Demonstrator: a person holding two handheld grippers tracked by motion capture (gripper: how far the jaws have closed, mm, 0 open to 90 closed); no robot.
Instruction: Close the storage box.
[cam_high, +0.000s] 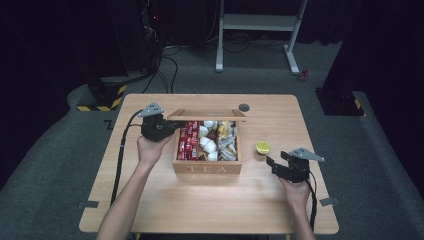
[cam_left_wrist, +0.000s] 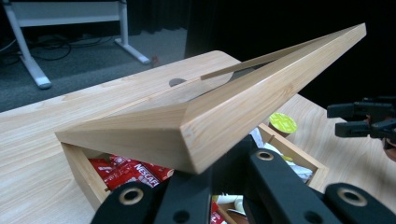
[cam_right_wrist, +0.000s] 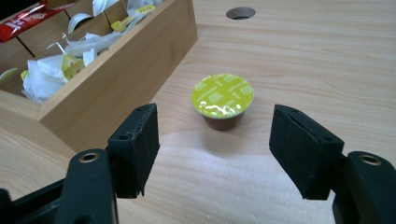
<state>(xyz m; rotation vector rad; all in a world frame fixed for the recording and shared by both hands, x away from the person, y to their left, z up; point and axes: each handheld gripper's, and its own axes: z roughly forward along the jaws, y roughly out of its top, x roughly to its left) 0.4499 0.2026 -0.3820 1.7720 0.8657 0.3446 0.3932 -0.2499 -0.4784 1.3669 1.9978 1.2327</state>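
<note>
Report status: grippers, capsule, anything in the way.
Left gripper shut on raised lid. Right gripper open, short of capsule. Capsule upright beside tea box. Path clear.

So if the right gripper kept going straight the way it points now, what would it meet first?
Most likely the coffee capsule with the yellow-green foil lid: it stands on the table straight ahead of the right gripper, between the lines of its open jaws, not yet touched. The wooden tea box lies off to one side.
</note>
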